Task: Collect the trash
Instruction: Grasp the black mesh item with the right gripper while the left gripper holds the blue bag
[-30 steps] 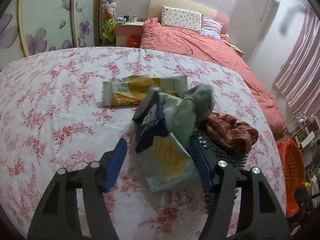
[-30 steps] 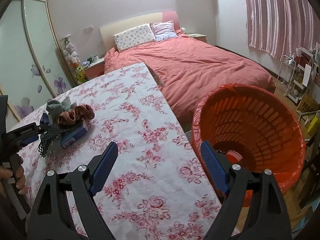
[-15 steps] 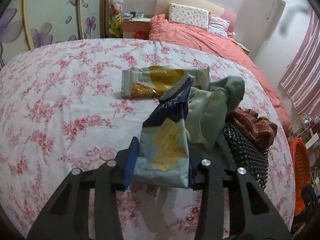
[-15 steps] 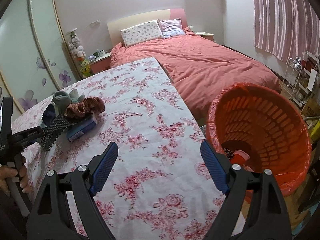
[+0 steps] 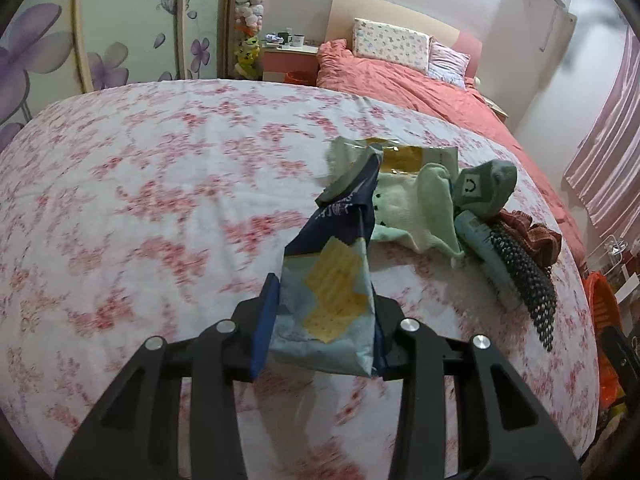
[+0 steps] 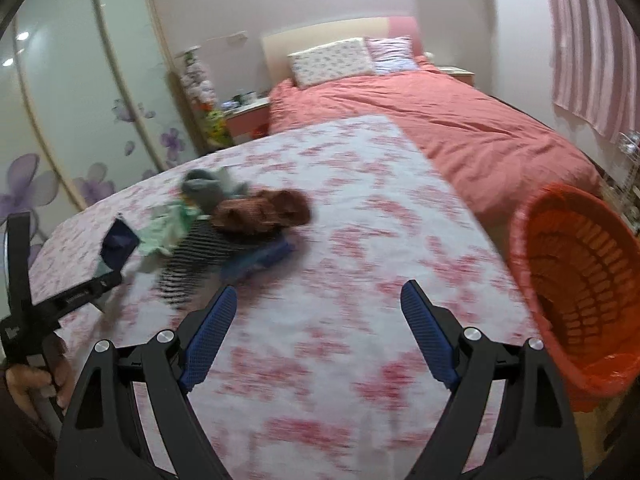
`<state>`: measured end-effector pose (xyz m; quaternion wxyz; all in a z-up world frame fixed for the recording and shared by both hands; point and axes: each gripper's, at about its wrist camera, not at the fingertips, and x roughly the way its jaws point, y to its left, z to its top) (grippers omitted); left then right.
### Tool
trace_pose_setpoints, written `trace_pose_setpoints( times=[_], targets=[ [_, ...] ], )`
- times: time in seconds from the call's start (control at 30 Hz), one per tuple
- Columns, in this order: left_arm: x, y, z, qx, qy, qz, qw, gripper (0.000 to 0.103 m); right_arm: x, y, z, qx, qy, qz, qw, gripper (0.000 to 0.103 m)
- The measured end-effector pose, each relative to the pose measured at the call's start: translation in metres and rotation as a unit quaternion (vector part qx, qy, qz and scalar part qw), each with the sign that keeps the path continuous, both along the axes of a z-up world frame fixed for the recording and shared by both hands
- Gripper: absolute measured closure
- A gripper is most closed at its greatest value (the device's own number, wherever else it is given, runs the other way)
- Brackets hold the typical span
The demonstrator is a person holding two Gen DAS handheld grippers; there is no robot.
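While the L gripper [image 5: 320, 320], jaws just closed in, clamps the blue-and-yellow cracker wrapper [image 5: 332, 280] above the floral tablecloth [image 5: 140, 200] beside the sock pile [image 5: 448, 208], the R gripper [image 6: 316, 332] hangs wide open w/ nothing between its pads, orange waste basket [image 6: 576, 280] just off the table edge.

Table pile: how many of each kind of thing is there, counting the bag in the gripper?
Snack bags: 2, the blue bag in the left gripper and the yellow bag
Green socks: 2, light sock and dark sock
Brown scrunchie: 1
Black spotted cloth: 1
Blue box: 1
Total: 7
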<state>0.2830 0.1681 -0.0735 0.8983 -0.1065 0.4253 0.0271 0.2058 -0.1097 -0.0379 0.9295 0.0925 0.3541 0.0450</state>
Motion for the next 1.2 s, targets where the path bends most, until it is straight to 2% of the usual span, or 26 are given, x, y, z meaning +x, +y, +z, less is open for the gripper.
trace_pose_setpoints(
  times=[0.17, 0.3, 0.4, 0.47, 0.5, 0.53, 0.57, 0.6, 0.8, 1.03, 1.2],
  targets=[
    [-0.013, 0.02, 0.006, -0.014, -0.008, 0.006, 0.9998, 0.064, 0.01, 0.043, 0.006, 0.002, -0.007, 0.041, 0.999, 0.023],
    [-0.021, 0.03, 0.011, -0.021, -0.019, 0.007, 0.9996, 0.064, 0.02, 0.075, 0.006, -0.016, -0.013, 0.062, 0.998, 0.024],
    [-0.023, 0.038, 0.013, -0.029, -0.022, 0.01, 0.9993, 0.064, 0.032, 0.093, -0.002, -0.043, -0.003, 0.066, 0.997, 0.034],
    [-0.025, 0.041, 0.013, -0.032, -0.022, 0.012, 0.9992, 0.064, 0.037, 0.099, -0.009, -0.059, 0.011, 0.064, 0.996, 0.058],
    [-0.026, 0.042, 0.014, -0.032, -0.023, 0.012, 0.9991, 0.064, 0.041, 0.099, -0.013, -0.064, 0.02, 0.062, 0.996, 0.064],
    [-0.026, 0.043, 0.015, -0.033, -0.024, 0.012, 0.9991, 0.064, 0.041, 0.097, -0.016, -0.063, 0.025, 0.061, 0.996, 0.08],
    [-0.027, 0.043, 0.016, -0.033, -0.025, 0.012, 0.9991, 0.064, 0.043, 0.093, -0.018, -0.055, 0.031, 0.059, 0.996, 0.091],
    [-0.028, 0.043, 0.017, -0.033, -0.027, 0.011, 0.999, 0.064, 0.042, 0.09, -0.019, -0.055, 0.033, 0.056, 0.996, 0.094],
    [-0.031, 0.033, 0.03, -0.032, -0.04, 0.001, 0.9987, 0.064, 0.03, 0.074, 0.007, -0.041, -0.008, 0.057, 0.997, 0.096],
    [-0.04, 0.01, 0.078, -0.036, -0.09, -0.024, 0.995, 0.064, 0.012, 0.058, 0.059, -0.01, -0.083, 0.059, 0.995, 0.097],
    [-0.049, -0.011, 0.104, -0.028, -0.125, -0.051, 0.9904, 0.064, 0.006, 0.046, 0.067, -0.006, -0.096, 0.054, 0.994, 0.097]
  ],
)
